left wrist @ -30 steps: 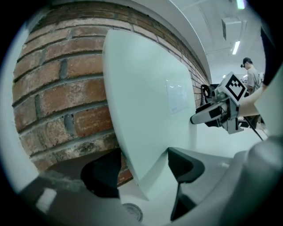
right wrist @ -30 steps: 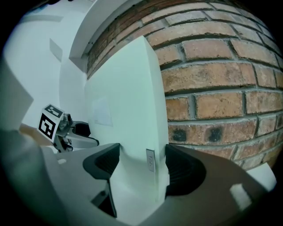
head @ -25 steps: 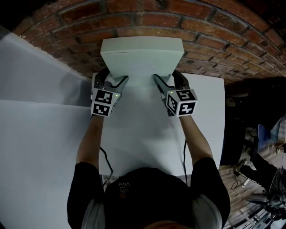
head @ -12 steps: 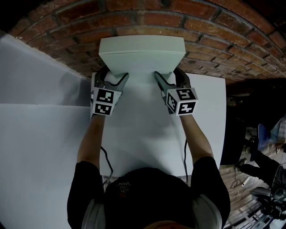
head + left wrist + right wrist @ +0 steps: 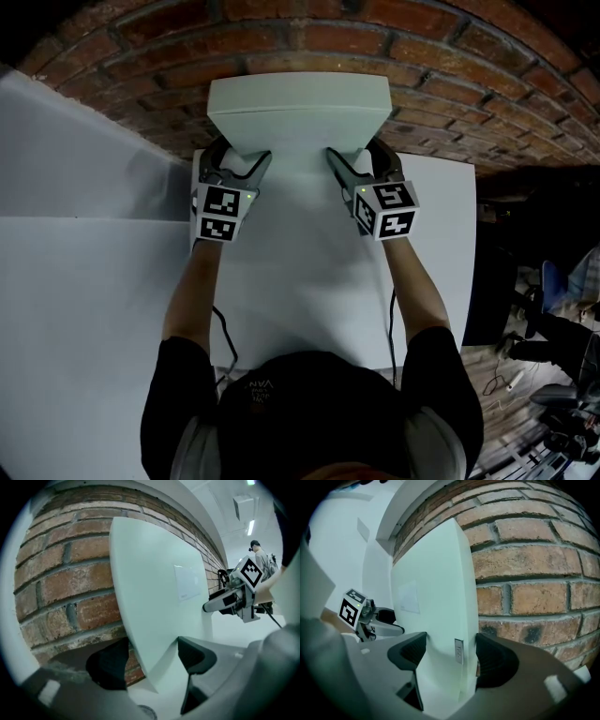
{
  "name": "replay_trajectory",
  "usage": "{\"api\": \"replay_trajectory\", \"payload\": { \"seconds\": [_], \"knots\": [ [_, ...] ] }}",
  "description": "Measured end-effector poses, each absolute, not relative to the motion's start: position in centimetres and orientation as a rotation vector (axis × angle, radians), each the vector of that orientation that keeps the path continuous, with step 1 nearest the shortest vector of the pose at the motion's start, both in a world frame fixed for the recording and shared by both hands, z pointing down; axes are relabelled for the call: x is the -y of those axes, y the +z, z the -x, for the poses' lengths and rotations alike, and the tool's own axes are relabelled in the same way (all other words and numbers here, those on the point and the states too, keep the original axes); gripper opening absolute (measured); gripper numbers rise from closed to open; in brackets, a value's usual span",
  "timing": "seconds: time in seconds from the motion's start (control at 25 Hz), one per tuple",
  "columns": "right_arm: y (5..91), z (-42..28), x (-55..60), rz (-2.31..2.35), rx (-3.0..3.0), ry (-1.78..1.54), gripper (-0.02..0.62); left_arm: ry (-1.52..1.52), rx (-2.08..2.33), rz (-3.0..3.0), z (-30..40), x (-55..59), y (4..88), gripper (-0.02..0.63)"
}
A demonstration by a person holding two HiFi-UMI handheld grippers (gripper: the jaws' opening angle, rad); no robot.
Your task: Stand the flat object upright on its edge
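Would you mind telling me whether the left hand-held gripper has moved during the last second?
No, not noticeably: the left hand-held gripper sits at the same spot beside the table's far left corner.

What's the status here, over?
Left gripper, right gripper: both shut on white panel, at lower corners. Panel upright on its edge, brick wall close behind. Nothing in the way.

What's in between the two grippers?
The white board, upright against the brick wall, with the left gripper and right gripper at its lower corners, in the head view.
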State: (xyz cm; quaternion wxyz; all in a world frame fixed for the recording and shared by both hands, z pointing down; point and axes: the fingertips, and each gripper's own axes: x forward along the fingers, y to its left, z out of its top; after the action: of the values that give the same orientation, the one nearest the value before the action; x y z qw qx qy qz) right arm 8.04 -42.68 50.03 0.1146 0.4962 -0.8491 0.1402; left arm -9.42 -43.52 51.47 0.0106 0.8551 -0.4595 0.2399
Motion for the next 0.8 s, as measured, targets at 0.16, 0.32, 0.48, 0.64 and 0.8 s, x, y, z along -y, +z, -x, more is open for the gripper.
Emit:
{"api": "replay_trajectory", "payload": {
  "seconds": [0.16,0.32,0.48,0.64,0.8],
  "knots": [
    [49.8,-8.1,42.4,-1.452,2.482,0.381,0.337,0.735,1.427,-2.666,9.4,43.3,51.5,0.339],
    [49.7,-8.3,42.1,-1.457,2.485,0.397,0.367,0.675,1.419,-2.661,9.4,43.1,51.2,0.339],
    [49.8,-8.5,41.4,-1.449,2.484,0.399,0.370,0.632,1.405,-2.663,9.2,42.8,50.7,0.339],
    [49.6,-9.0,40.5,-1.470,2.474,0.393,0.370,0.620,1.407,-2.656,9.5,42.3,50.4,0.339],
    [49.1,-9.5,39.6,-1.505,2.483,0.399,0.367,0.595,1.416,-2.655,9.8,41.5,50.0,0.339]
  ]
}}
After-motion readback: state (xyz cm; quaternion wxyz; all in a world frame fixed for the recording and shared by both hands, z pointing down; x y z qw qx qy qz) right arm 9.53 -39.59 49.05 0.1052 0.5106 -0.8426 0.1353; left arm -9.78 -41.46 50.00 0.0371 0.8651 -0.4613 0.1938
